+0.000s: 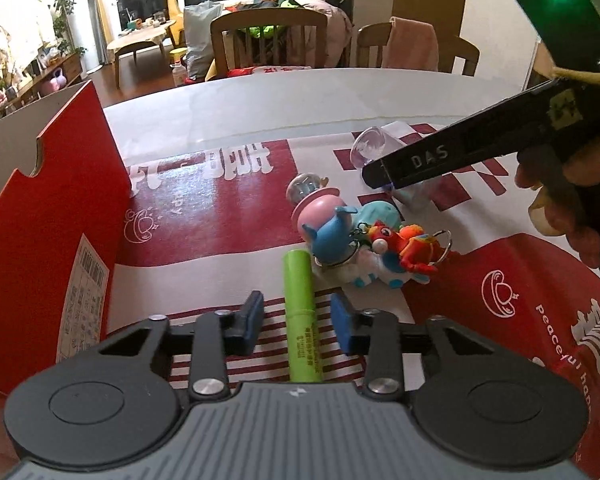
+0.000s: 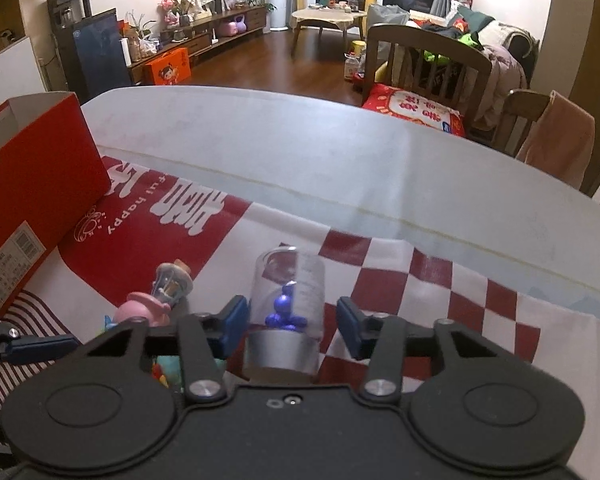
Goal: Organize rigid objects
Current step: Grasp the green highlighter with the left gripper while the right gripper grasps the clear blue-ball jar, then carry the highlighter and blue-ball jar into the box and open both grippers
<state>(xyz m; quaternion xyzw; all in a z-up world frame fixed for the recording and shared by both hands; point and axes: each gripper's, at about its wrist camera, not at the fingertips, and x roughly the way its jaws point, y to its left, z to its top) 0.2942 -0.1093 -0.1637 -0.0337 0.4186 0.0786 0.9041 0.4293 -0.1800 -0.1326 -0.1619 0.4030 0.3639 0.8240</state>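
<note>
i am straddling the green tube (image 1: 301, 320) on the mat with my left gripper (image 1: 298, 320) and the clear capsule (image 2: 286, 312) with my right gripper (image 2: 290, 326), pads apart from both, so an uneven close is risking rolling either away.

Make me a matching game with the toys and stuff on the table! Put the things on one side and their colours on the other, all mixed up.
Things:
1. The tube lying between the left gripper's fingers
2. The little figure inside the clear jar
3. The big cardboard box at the left
4. The base of the clear jar

Colours:
A. silver
B. red
C. lime green
D. purple-blue

Right pairs: 1-C, 2-D, 3-B, 4-A
</note>
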